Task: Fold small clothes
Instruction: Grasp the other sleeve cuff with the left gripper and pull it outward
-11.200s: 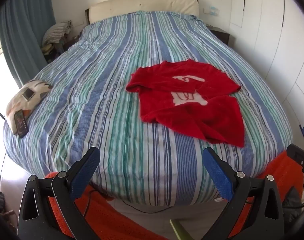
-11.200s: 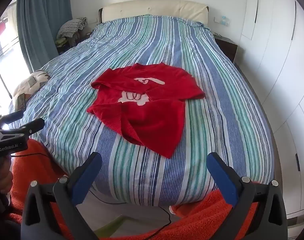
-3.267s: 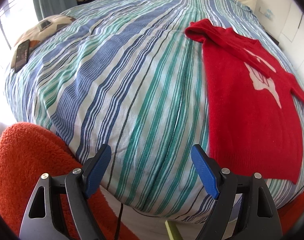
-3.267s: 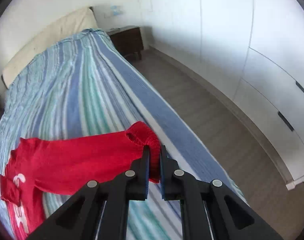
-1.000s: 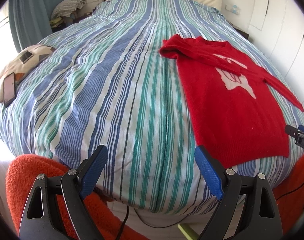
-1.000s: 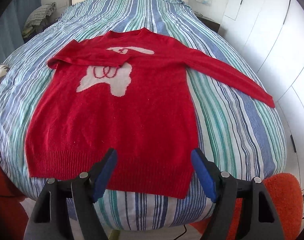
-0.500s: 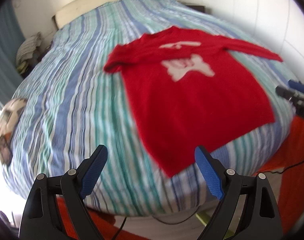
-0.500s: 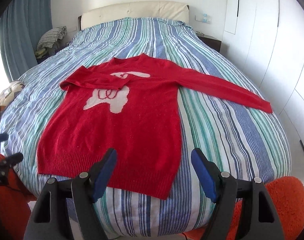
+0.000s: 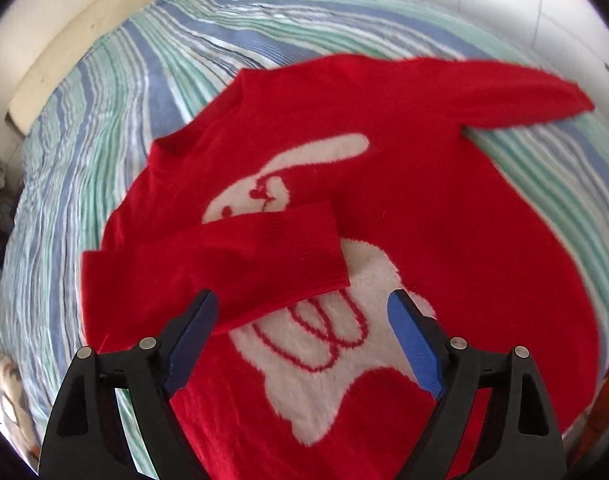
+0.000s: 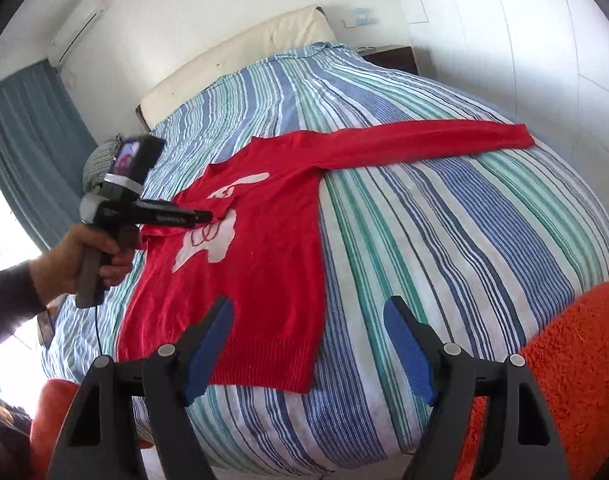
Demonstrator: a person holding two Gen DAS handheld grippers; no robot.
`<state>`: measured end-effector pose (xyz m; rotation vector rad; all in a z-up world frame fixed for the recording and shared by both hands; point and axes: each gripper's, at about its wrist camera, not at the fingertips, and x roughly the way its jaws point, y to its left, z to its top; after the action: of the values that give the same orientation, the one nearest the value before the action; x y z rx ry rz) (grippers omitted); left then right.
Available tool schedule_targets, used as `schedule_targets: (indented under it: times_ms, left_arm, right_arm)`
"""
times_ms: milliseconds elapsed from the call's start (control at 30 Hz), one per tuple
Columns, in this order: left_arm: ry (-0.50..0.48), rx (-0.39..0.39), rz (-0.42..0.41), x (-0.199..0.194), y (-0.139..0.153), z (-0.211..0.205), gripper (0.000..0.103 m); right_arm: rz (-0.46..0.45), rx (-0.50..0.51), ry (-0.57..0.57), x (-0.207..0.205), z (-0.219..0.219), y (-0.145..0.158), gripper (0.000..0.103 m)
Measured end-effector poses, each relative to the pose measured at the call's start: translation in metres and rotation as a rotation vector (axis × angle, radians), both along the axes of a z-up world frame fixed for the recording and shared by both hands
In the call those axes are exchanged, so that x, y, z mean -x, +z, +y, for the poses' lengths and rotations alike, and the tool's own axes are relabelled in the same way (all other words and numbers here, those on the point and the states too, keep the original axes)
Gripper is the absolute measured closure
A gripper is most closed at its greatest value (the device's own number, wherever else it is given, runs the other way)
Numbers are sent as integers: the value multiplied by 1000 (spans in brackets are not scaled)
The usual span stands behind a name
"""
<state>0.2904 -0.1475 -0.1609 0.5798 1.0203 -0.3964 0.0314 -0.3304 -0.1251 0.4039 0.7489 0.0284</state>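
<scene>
— Jaws? My left gripper (image 9: 300,334) was narrowing slightly, still empty, above the folded-in sleeve (image 9: 224,264); right gripper (image 10: 306,344) gaped, empty.

— Progress?

— Barely begun: red sweater (image 10: 264,240) flat on the bed (image 10: 444,240), other sleeve (image 10: 424,136) outstretched toward two o'clock.

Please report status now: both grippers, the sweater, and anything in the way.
Left gripper over the folded sleeve, jaws closing, nothing held. Right gripper open, empty. Red sweater flat on the bed, other sleeve outstretched. Nothing in the way.
</scene>
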Motion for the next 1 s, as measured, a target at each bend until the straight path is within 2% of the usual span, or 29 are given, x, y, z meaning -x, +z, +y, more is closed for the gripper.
schedule_targets:
  times_ms: [67,133,200,233,300,333,400,433,500,600,667,700,800,900,1000]
  left_arm:
    - [-18,-57,5,-6,-19,-8,16]
    - [22,-17,24,-18,-25,-2,32]
    - [125,103,88,-32,-19,19,98]
    - [186,135,82,-37,-12,34,98]
    - [294,280,20,-38,20,80,98]
    - [360,327,-9,-39,35,108,98]
    - [535,419,-83,-38,63,184,98]
    - [632,434,-117,-37,71,223,98]
    - [862,406,-186,-31,76,311,98]
    - [1118,275,-223,-12,59,411,99]
    - [1198,185,-226,0,42,449,99]
    - [1218,169,-214,4,31,462,99]
    - [1248,148,-162,13,1,482,99]
    - [1247,125,-133,4,-21,477,99]
    - [1291,155,-103,0,-33,478,99]
  right_arm:
    - [11,-36,-19,-2,-8,-3,26]
    - [26,-63,-22,-5,-12,-6,26]
    - [40,-66,-13,-8,-10,-8,26]
    - [41,-61,-5,-7,-8,-9,26]
    - [36,-45,9,-9,-4,-8,26]
    - [33,-35,13,-8,-2,-8,26]
    - [34,-20,19,-10,2,-8,26]
    - [37,-16,21,-11,3,-9,26]
    - [50,-8,27,-14,8,-12,26]
    - [67,15,45,-17,17,-16,26]
    - [72,42,63,-20,25,-18,26]
    - [74,54,71,-20,28,-19,26]
    - [86,85,91,-21,38,-22,26]
    - [109,106,90,-23,43,-27,26]
    - [126,121,80,-23,44,-30,26]
